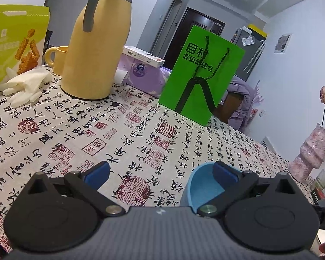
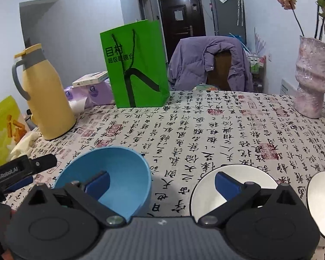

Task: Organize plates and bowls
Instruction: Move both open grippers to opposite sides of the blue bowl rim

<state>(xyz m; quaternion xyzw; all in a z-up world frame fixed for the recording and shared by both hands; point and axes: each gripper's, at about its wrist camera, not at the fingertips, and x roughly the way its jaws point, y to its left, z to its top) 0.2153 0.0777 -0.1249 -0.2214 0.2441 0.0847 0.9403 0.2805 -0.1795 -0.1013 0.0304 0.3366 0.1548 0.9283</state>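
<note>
A blue bowl [image 2: 127, 173] rests on the calligraphy tablecloth near the front, under my right gripper's left finger. In the left wrist view the same blue bowl [image 1: 197, 186] shows beside my left gripper's right finger. A white plate [image 2: 244, 175] lies right of the bowl, behind my right gripper's right finger. A second white dish [image 2: 322, 201] sits at the far right edge. My left gripper [image 1: 161, 173] is open above the cloth, nothing between its fingers. My right gripper [image 2: 161, 184] is open too, straddling the gap between bowl and plate. The other gripper's black body [image 2: 15, 171] shows at far left.
A yellow thermos jug [image 1: 95, 49], yellow mug [image 1: 56, 59], white gloves [image 1: 26, 86] and a snack box [image 1: 13, 45] stand at the left. A green paper bag [image 2: 138, 65] and tissue packs [image 2: 91, 93] stand at the back. A pink vase [image 2: 312, 80] stands at right; a chair with a purple jacket [image 2: 208, 62] behind the table.
</note>
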